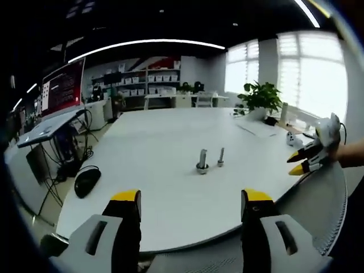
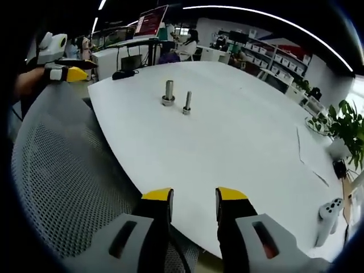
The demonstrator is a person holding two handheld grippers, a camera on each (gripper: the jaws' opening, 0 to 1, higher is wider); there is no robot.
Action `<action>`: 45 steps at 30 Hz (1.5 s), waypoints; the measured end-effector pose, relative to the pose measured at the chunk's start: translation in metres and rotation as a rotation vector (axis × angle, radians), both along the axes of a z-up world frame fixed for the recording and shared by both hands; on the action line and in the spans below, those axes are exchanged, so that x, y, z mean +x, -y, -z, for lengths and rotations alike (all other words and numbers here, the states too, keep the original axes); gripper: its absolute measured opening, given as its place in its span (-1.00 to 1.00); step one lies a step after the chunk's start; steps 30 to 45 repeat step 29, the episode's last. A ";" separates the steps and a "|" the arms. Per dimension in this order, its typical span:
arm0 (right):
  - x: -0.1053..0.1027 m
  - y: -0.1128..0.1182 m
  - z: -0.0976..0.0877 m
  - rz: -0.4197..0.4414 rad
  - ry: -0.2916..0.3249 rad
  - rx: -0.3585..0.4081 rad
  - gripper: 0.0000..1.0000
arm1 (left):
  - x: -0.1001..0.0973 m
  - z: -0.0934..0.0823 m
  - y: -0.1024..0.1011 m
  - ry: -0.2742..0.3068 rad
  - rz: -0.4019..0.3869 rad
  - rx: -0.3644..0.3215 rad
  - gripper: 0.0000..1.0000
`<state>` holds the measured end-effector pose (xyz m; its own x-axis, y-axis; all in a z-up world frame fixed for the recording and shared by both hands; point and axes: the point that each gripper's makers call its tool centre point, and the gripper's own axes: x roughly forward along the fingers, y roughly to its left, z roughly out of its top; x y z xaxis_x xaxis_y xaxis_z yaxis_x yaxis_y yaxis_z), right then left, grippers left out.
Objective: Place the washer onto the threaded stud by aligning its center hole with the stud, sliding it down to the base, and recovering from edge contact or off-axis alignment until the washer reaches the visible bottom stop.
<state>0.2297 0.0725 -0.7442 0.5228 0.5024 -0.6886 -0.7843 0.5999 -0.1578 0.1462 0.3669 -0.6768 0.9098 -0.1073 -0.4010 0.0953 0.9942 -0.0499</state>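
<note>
Two upright metal studs stand close together in the middle of the white table [image 1: 159,142]. The thicker stud [image 1: 202,160] [image 2: 168,92] has a wider ring at its foot; I cannot tell whether that ring is the washer. The thinner stud [image 1: 220,157] [image 2: 187,103] stands beside it. My left gripper [image 1: 190,199] is open and empty at the near table edge, well short of the studs; it also appears at the upper left of the right gripper view [image 2: 69,73]. My right gripper [image 2: 194,196] is open and empty over the table edge, and appears at the right of the left gripper view [image 1: 297,164].
A grey mesh chair back [image 2: 62,170] [image 1: 321,216] stands between the grippers. A black mouse [image 1: 86,181] lies near the table's edge. A white controller [image 2: 327,219], a sheet of paper [image 2: 318,153] and a potted plant [image 1: 261,96] sit on the far side. A monitor [image 1: 62,88] stands beyond.
</note>
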 end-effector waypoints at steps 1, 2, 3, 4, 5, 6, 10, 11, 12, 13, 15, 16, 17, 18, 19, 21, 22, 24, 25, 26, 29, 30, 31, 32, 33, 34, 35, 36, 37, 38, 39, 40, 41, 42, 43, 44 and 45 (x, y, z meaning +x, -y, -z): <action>0.000 0.001 0.001 0.005 -0.003 -0.001 -0.35 | 0.003 0.004 -0.001 -0.007 0.001 -0.009 0.42; 0.000 0.002 0.002 0.010 -0.008 -0.005 -0.35 | 0.005 0.006 -0.001 -0.013 0.000 -0.014 0.42; 0.000 0.002 0.002 0.014 -0.010 -0.009 -0.35 | 0.008 0.009 -0.002 -0.016 0.000 -0.019 0.42; 0.000 0.003 0.003 0.018 -0.011 -0.012 -0.35 | 0.009 0.011 -0.002 -0.016 -0.001 -0.021 0.42; 0.000 0.004 0.003 0.023 -0.015 -0.013 -0.34 | 0.011 0.012 -0.002 -0.019 -0.001 -0.024 0.41; 0.000 0.004 0.004 0.024 -0.018 -0.015 -0.34 | 0.013 0.014 -0.002 -0.024 0.001 -0.031 0.40; -0.002 0.004 0.007 0.011 -0.029 -0.032 -0.35 | 0.015 0.028 0.003 -0.055 0.021 -0.083 0.37; -0.002 0.004 0.007 0.012 -0.033 -0.036 -0.34 | 0.015 0.030 0.003 -0.056 0.020 -0.079 0.37; -0.002 0.004 0.008 0.014 -0.036 -0.038 -0.34 | 0.015 0.032 0.004 -0.061 0.022 -0.078 0.37; -0.002 0.005 0.008 0.017 -0.037 -0.038 -0.34 | 0.014 0.035 0.006 -0.075 0.026 -0.084 0.37; -0.002 0.005 0.008 0.018 -0.042 -0.039 -0.34 | 0.014 0.036 0.004 -0.079 0.023 -0.052 0.32; -0.002 0.005 0.009 0.017 -0.042 -0.041 -0.34 | 0.014 0.035 0.004 -0.074 0.024 -0.052 0.29; -0.002 0.005 0.009 0.017 -0.042 -0.042 -0.34 | 0.014 0.034 0.003 -0.071 0.018 -0.059 0.27; -0.002 0.005 0.008 0.018 -0.041 -0.041 -0.34 | 0.014 0.034 0.003 -0.069 0.013 -0.062 0.27; -0.002 0.005 0.008 0.022 -0.040 -0.039 -0.34 | 0.013 0.034 0.002 -0.065 0.008 -0.060 0.27; -0.001 0.006 0.009 0.032 -0.045 -0.040 -0.34 | 0.011 0.037 0.000 -0.086 0.001 -0.063 0.23; -0.001 0.007 0.009 0.034 -0.046 -0.041 -0.34 | 0.011 0.038 0.001 -0.095 0.002 -0.067 0.19; 0.000 0.006 0.009 0.036 -0.044 -0.039 -0.34 | 0.011 0.037 0.001 -0.084 0.002 -0.069 0.17; -0.001 0.006 0.009 0.035 -0.045 -0.039 -0.34 | 0.012 0.036 0.000 -0.078 -0.003 -0.067 0.16; -0.001 0.007 0.009 0.035 -0.046 -0.041 -0.34 | 0.011 0.036 -0.001 -0.076 -0.008 -0.064 0.15; 0.000 0.008 0.009 0.045 -0.047 -0.041 -0.34 | 0.011 0.037 -0.002 -0.081 -0.012 -0.060 0.10; 0.000 0.008 0.009 0.045 -0.047 -0.041 -0.34 | 0.011 0.037 -0.002 -0.081 -0.012 -0.060 0.10; 0.000 0.008 0.009 0.045 -0.047 -0.041 -0.34 | 0.011 0.037 -0.002 -0.081 -0.012 -0.060 0.10; 0.000 0.008 0.009 0.045 -0.047 -0.041 -0.34 | 0.011 0.037 -0.002 -0.081 -0.012 -0.060 0.10; 0.000 0.008 0.009 0.045 -0.047 -0.041 -0.34 | 0.011 0.037 -0.002 -0.081 -0.012 -0.060 0.10; 0.000 0.008 0.009 0.045 -0.047 -0.041 -0.34 | 0.011 0.037 -0.002 -0.081 -0.012 -0.060 0.10; 0.000 0.008 0.009 0.045 -0.047 -0.041 -0.34 | 0.011 0.037 -0.002 -0.081 -0.012 -0.060 0.10; 0.000 0.008 0.009 0.045 -0.047 -0.041 -0.34 | 0.011 0.037 -0.002 -0.081 -0.012 -0.060 0.10; 0.000 0.008 0.009 0.045 -0.047 -0.041 -0.34 | 0.011 0.037 -0.002 -0.081 -0.012 -0.060 0.10; 0.000 0.008 0.009 0.045 -0.047 -0.041 -0.34 | 0.011 0.037 -0.002 -0.081 -0.012 -0.060 0.10; 0.000 0.008 0.009 0.045 -0.047 -0.041 -0.34 | 0.011 0.037 -0.002 -0.081 -0.012 -0.060 0.10; 0.000 0.008 0.009 0.045 -0.047 -0.041 -0.34 | 0.011 0.037 -0.002 -0.081 -0.012 -0.060 0.10; 0.000 0.008 0.009 0.045 -0.047 -0.041 -0.34 | 0.011 0.037 -0.002 -0.081 -0.012 -0.060 0.10; 0.000 0.008 0.009 0.045 -0.047 -0.041 -0.34 | 0.011 0.037 -0.002 -0.081 -0.012 -0.060 0.10; 0.000 0.008 0.009 0.045 -0.047 -0.041 -0.34 | 0.011 0.037 -0.002 -0.081 -0.012 -0.060 0.10; 0.000 0.008 0.009 0.045 -0.047 -0.041 -0.34 | 0.011 0.037 -0.002 -0.081 -0.012 -0.060 0.10; 0.000 0.008 0.009 0.045 -0.047 -0.041 -0.34 | 0.011 0.037 -0.002 -0.081 -0.012 -0.060 0.10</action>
